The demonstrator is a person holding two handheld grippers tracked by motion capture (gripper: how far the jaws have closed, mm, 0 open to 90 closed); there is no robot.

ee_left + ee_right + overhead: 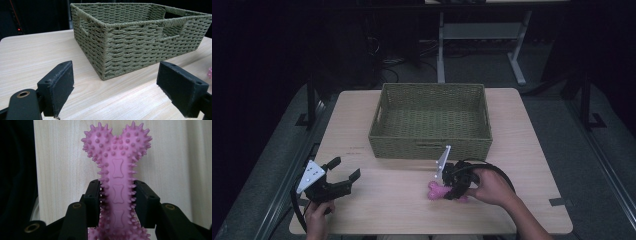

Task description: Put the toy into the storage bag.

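Observation:
A pink spiky bone-shaped toy (117,173) lies on the wooden table (402,205), a little in front of the woven basket (432,122). My right gripper (117,197) is shut on the bone's shaft, its pads pressing both sides; one knobbed end sticks out past the jaws. In the high view the same right gripper (451,189) sits over the toy (436,191), held by a hand. My left gripper (343,172) rests at the table's front left, jaws wide apart and nothing between them; its pads (60,82) frame the basket (140,40) ahead.
The olive basket stands at the table's middle back with handle cut-outs in its walls. A desk frame (482,35) and cables stand on the dark floor beyond the table. A sliver of the pink toy (210,73) shows at the right edge of the left gripper view.

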